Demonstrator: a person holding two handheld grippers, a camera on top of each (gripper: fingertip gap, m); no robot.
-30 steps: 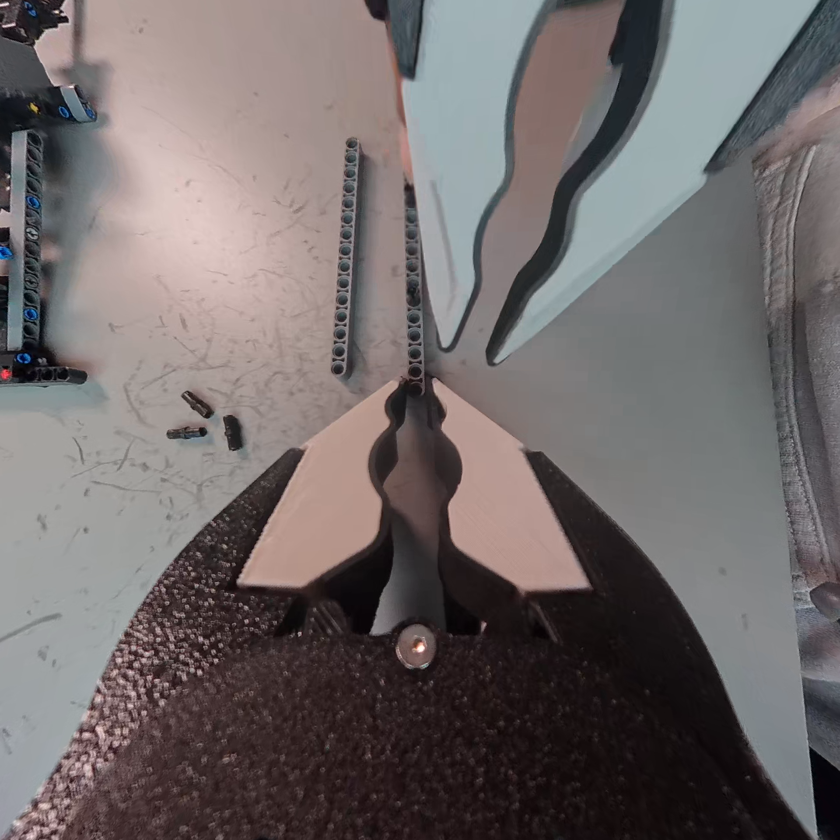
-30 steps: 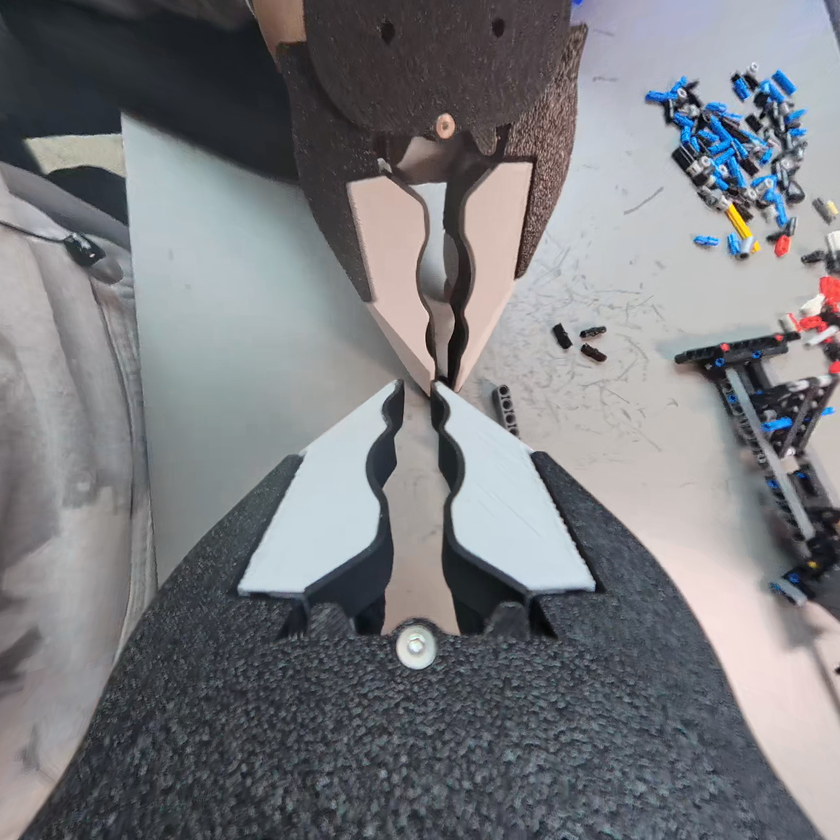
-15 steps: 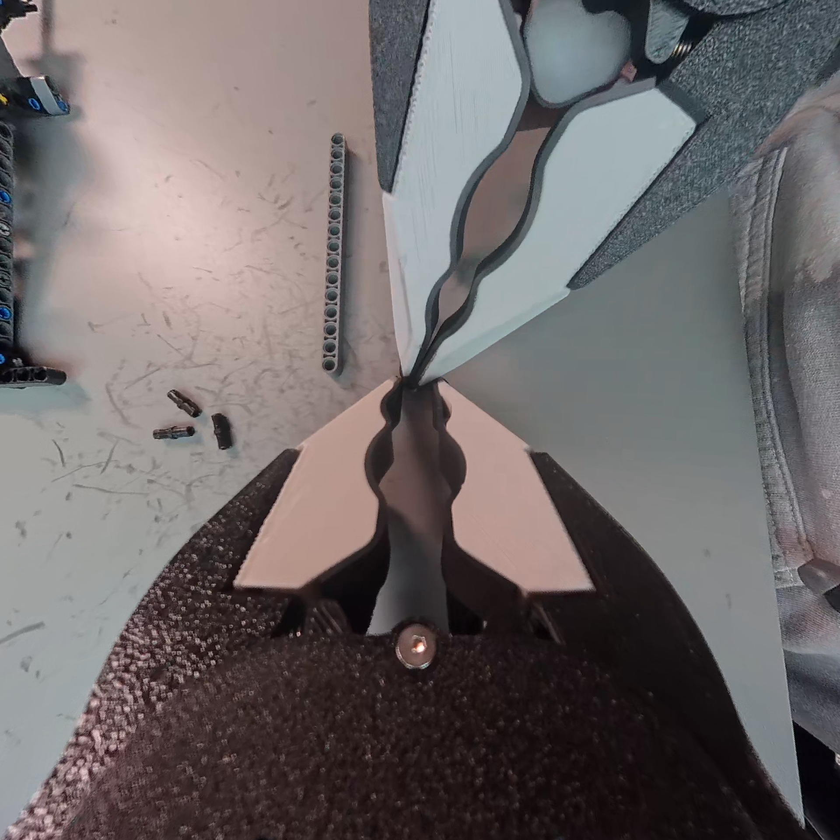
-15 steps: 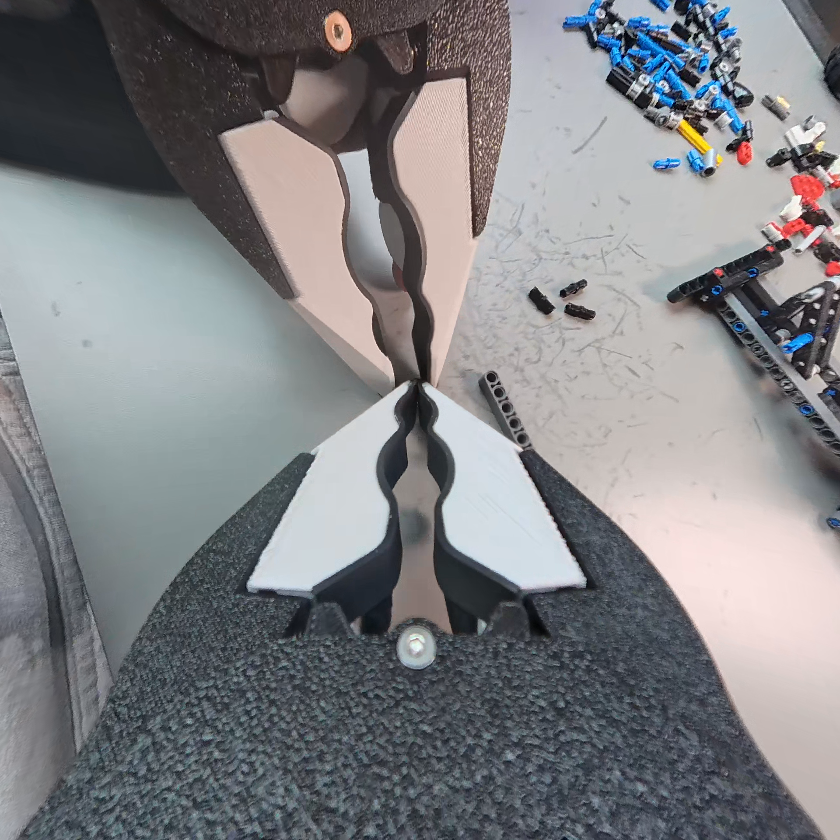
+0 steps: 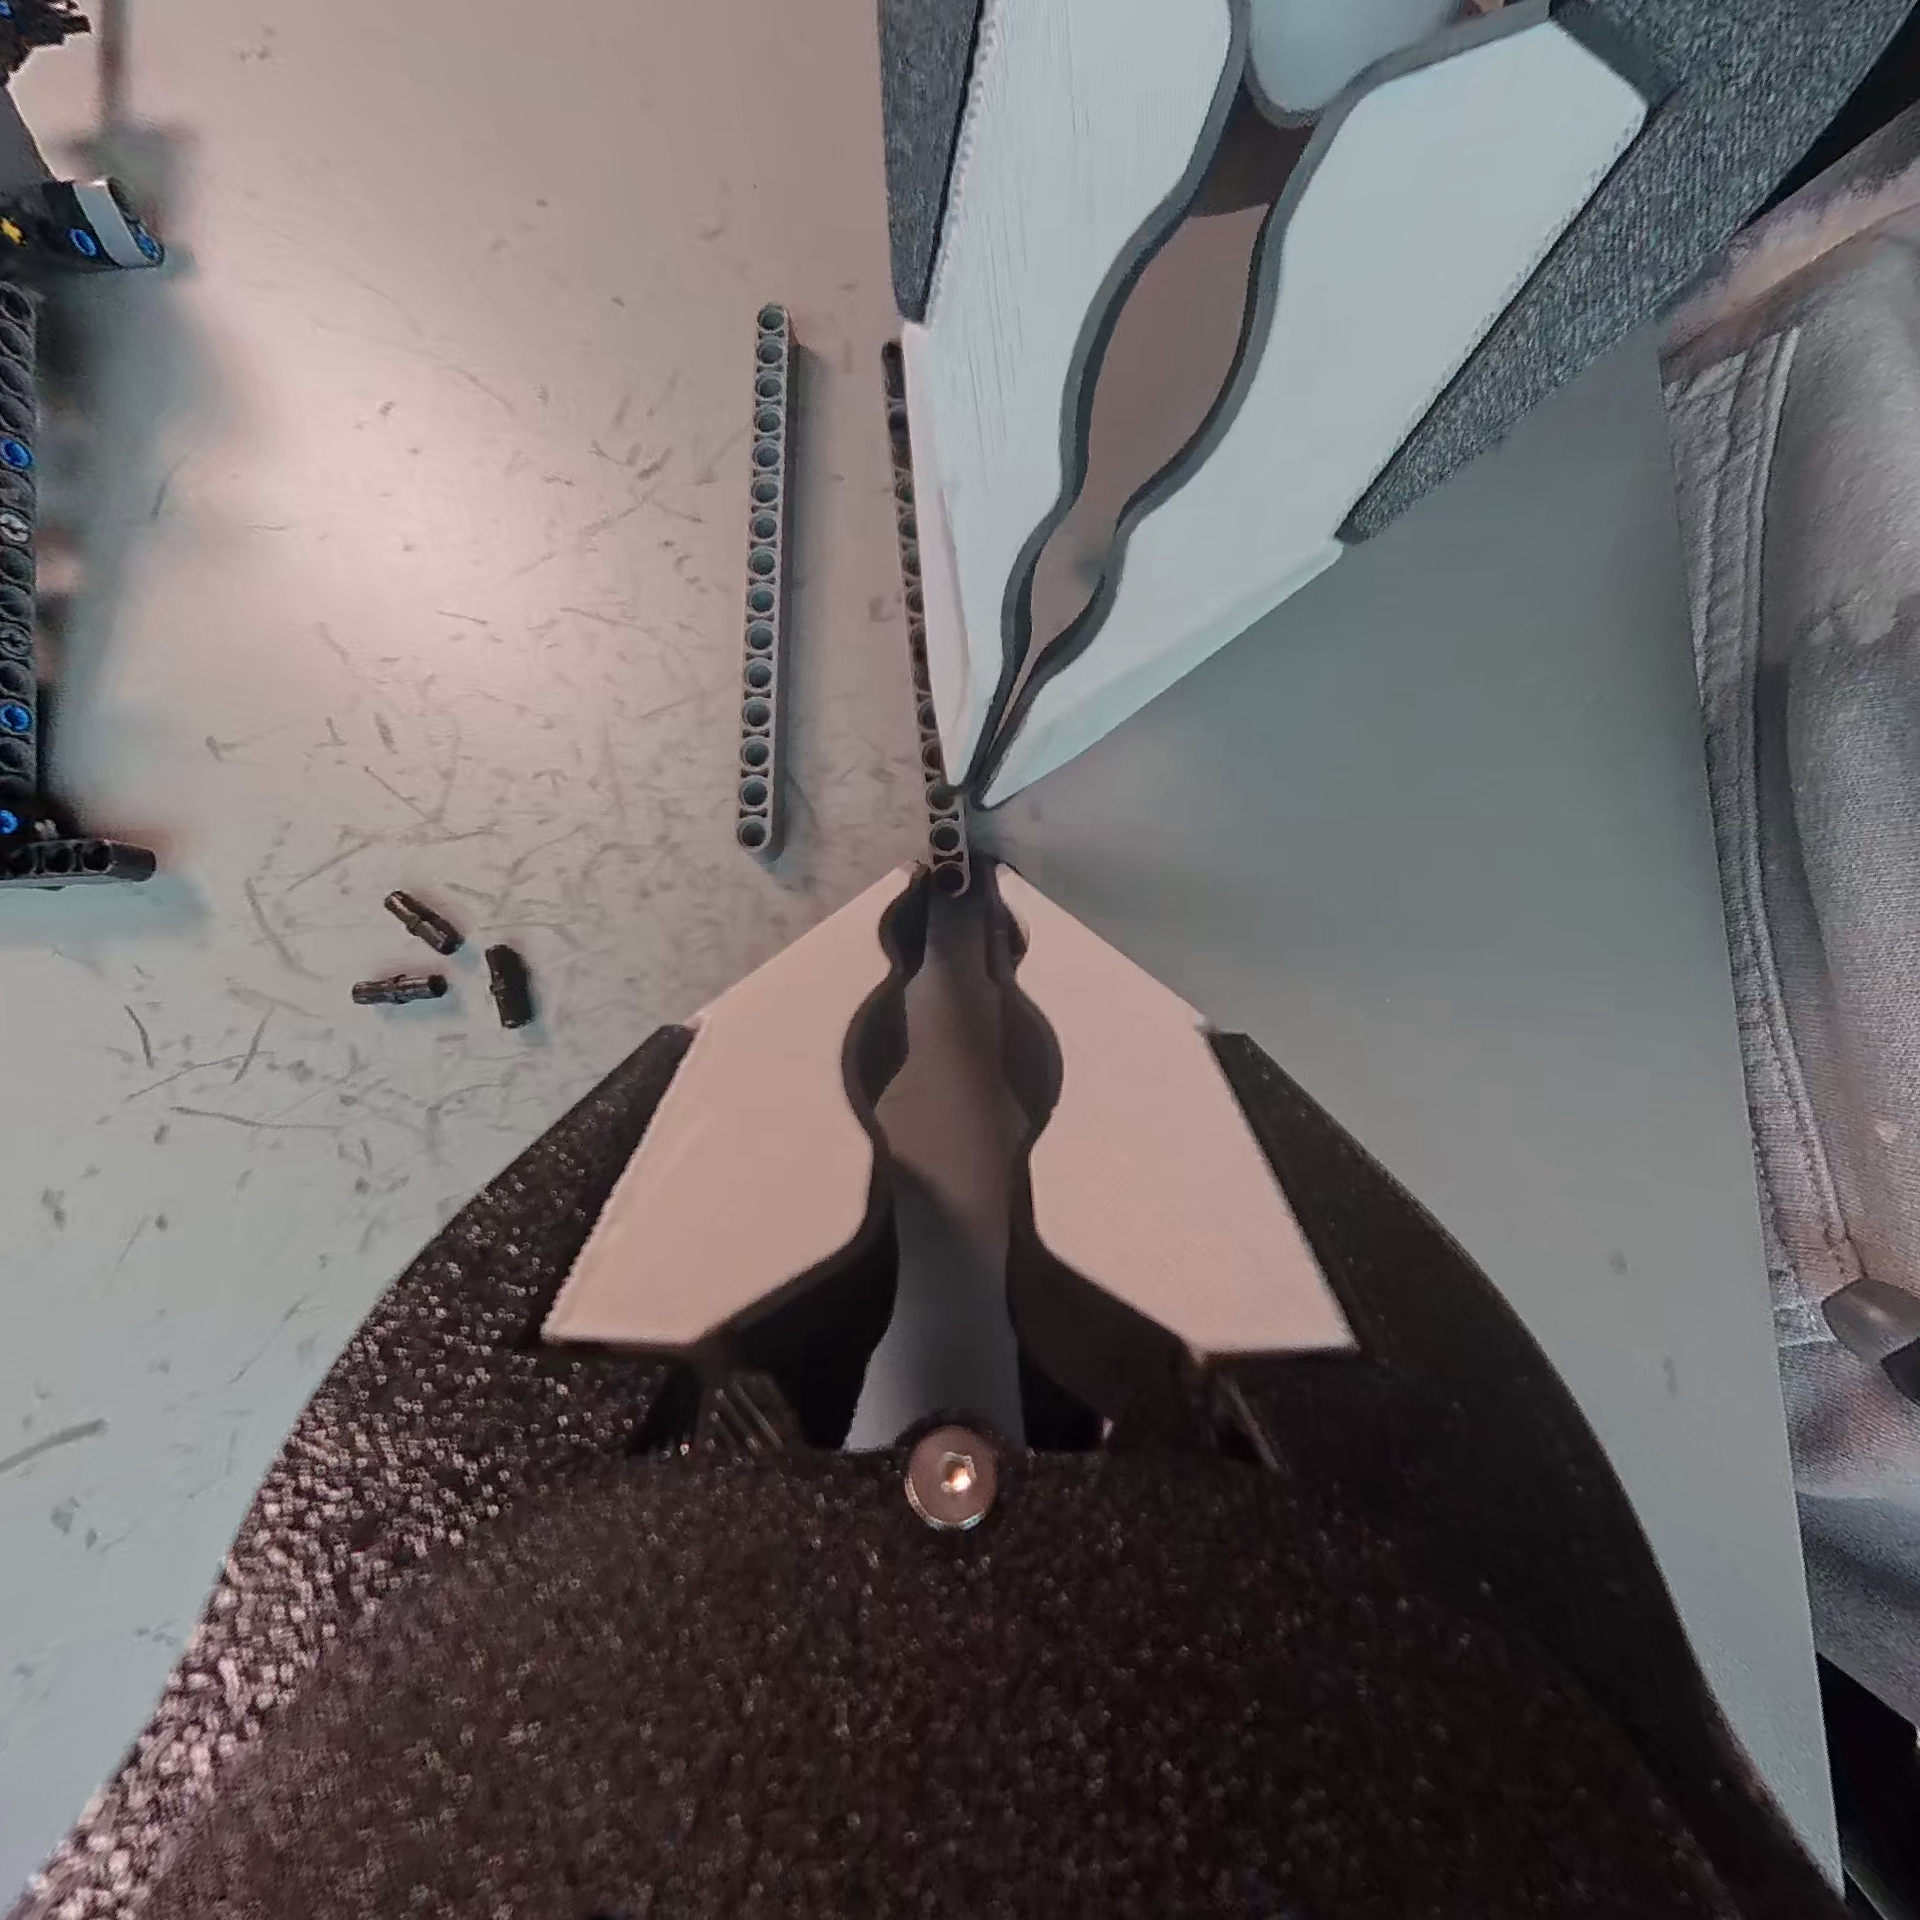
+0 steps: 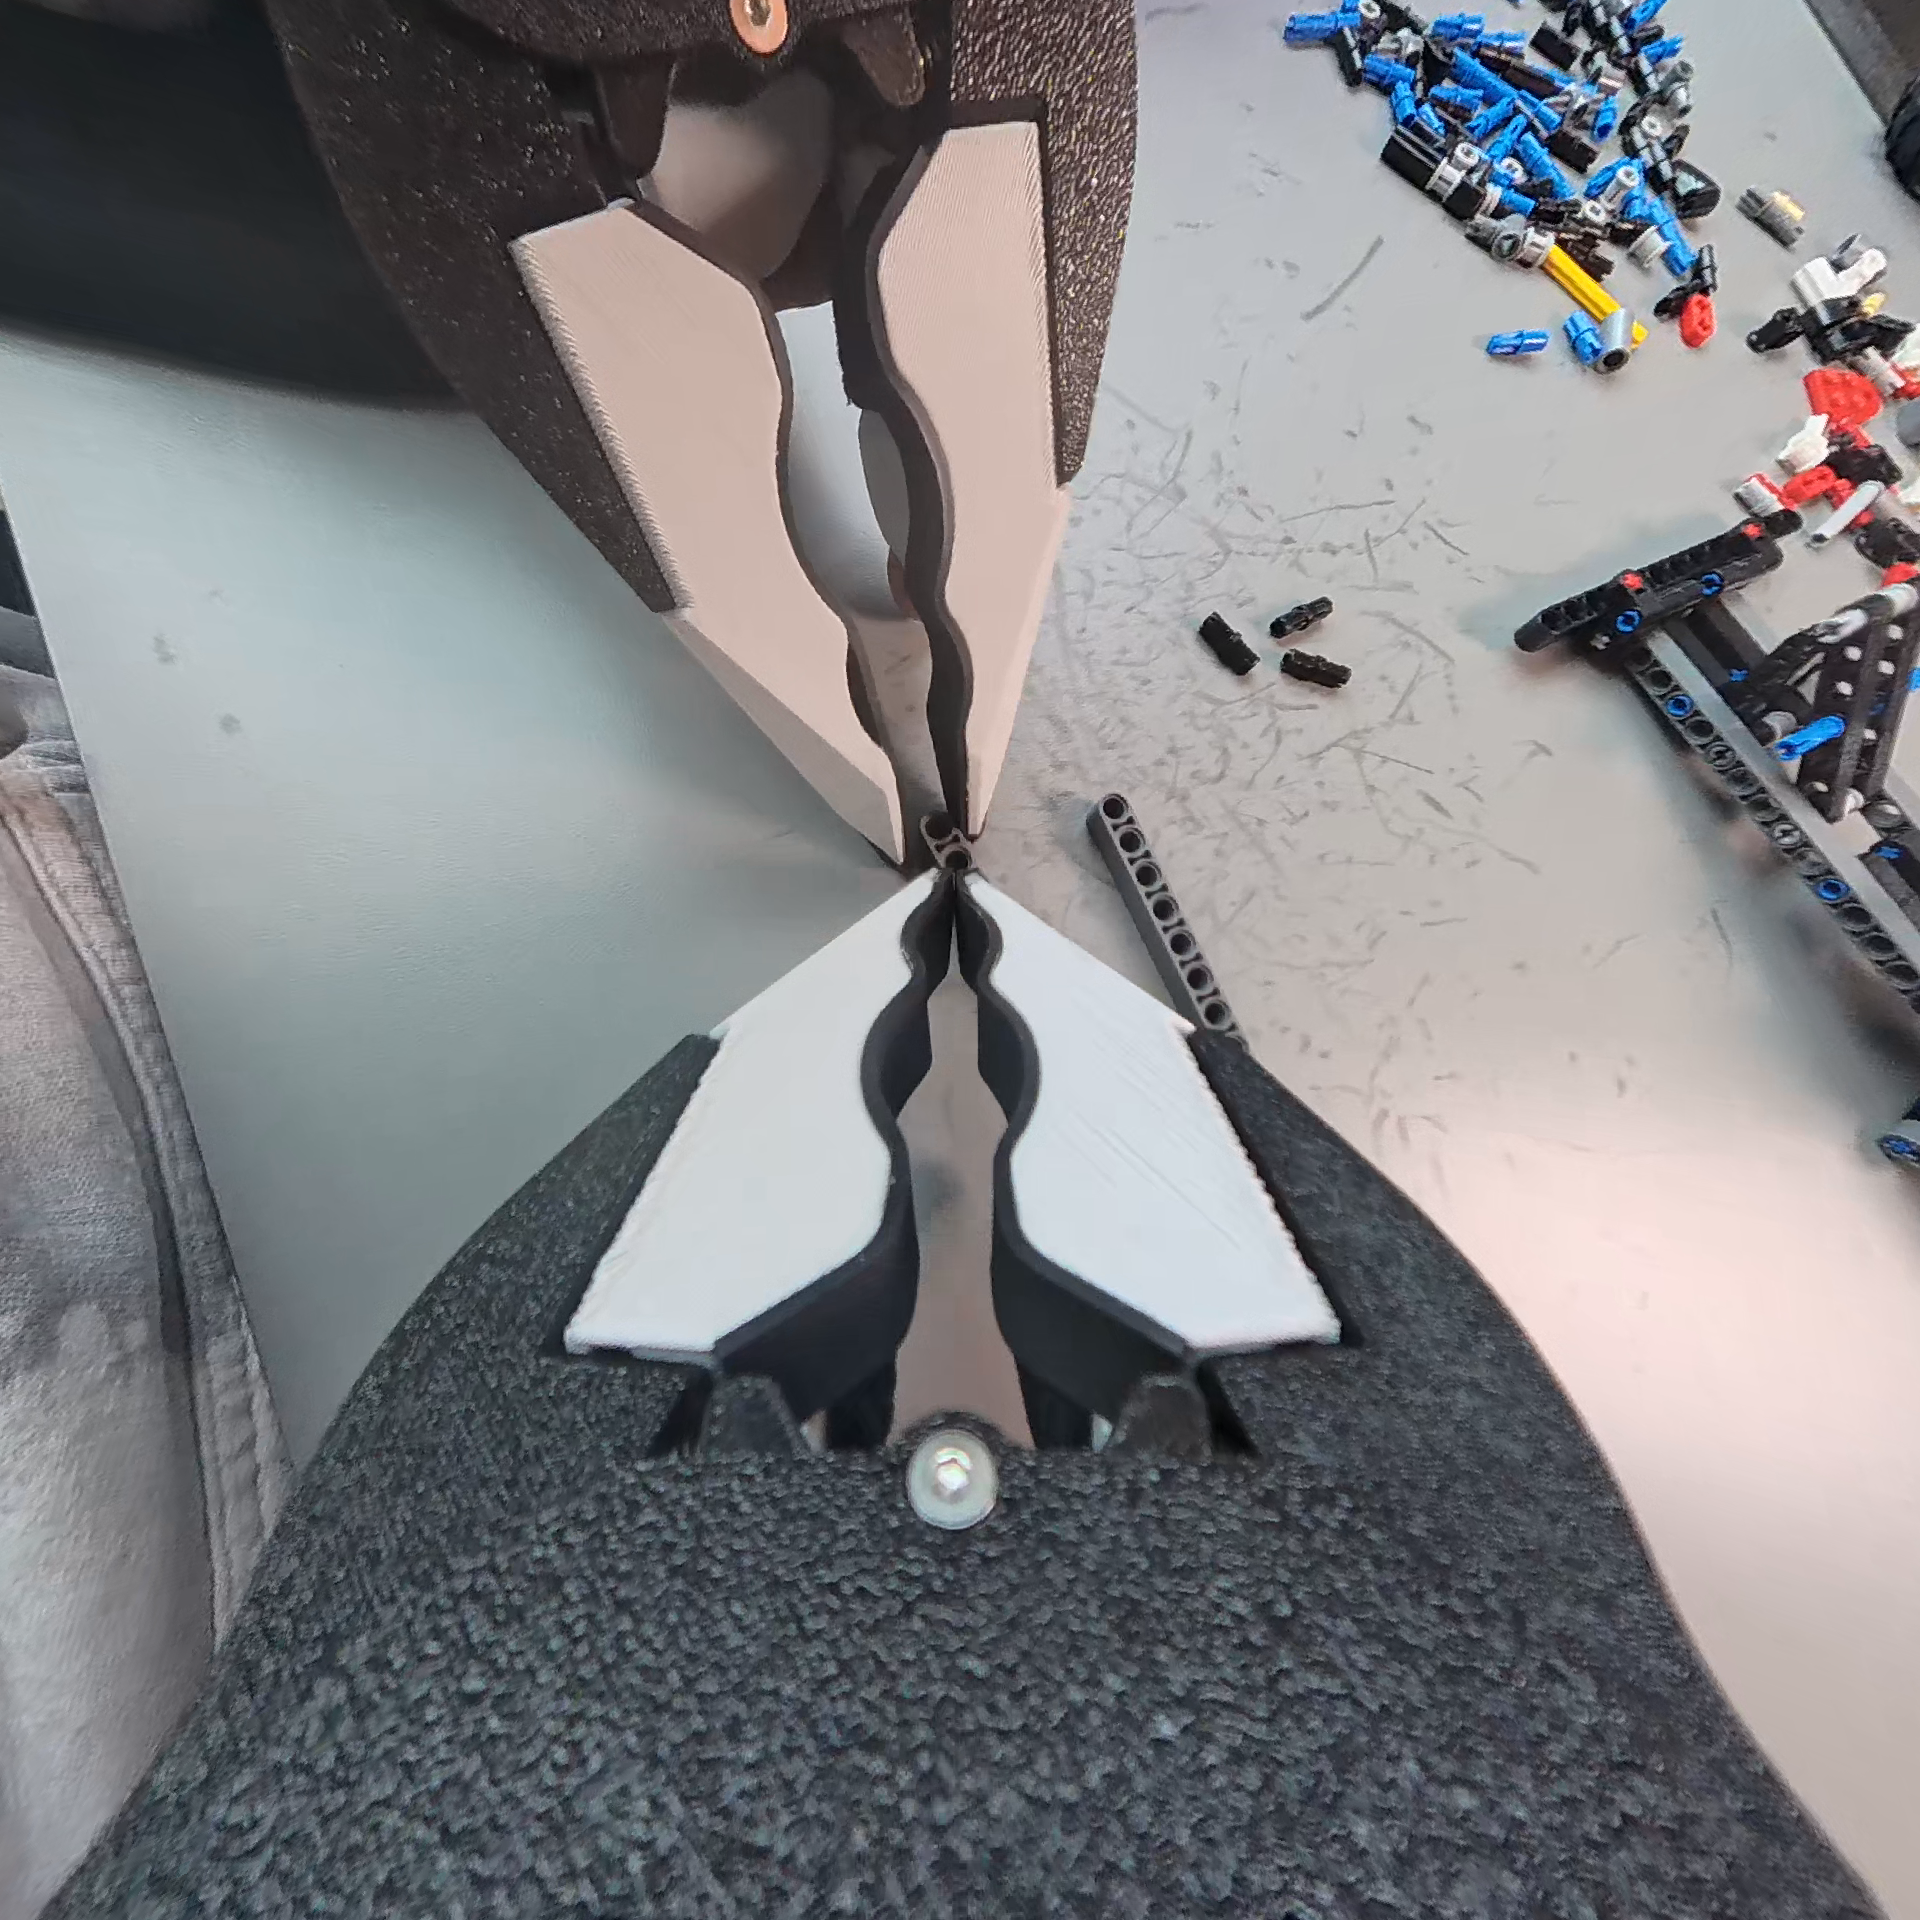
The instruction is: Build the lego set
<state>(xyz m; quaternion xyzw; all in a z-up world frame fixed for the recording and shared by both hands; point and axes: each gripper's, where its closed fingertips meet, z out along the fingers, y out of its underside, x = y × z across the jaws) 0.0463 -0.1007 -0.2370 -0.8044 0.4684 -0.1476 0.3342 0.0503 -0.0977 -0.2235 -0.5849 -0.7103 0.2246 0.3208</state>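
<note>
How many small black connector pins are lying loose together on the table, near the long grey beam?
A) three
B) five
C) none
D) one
A: three small black pins lie in a loose cluster on the scratched table, to the left of the long grey beam; the right wrist view shows the same three.

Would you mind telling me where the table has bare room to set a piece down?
The table is bare on the person's side of the two gripper tips. A second patch lies between the loose beam and the frame assembly, below the three black pins. The loose parts pile is crowded.
</note>
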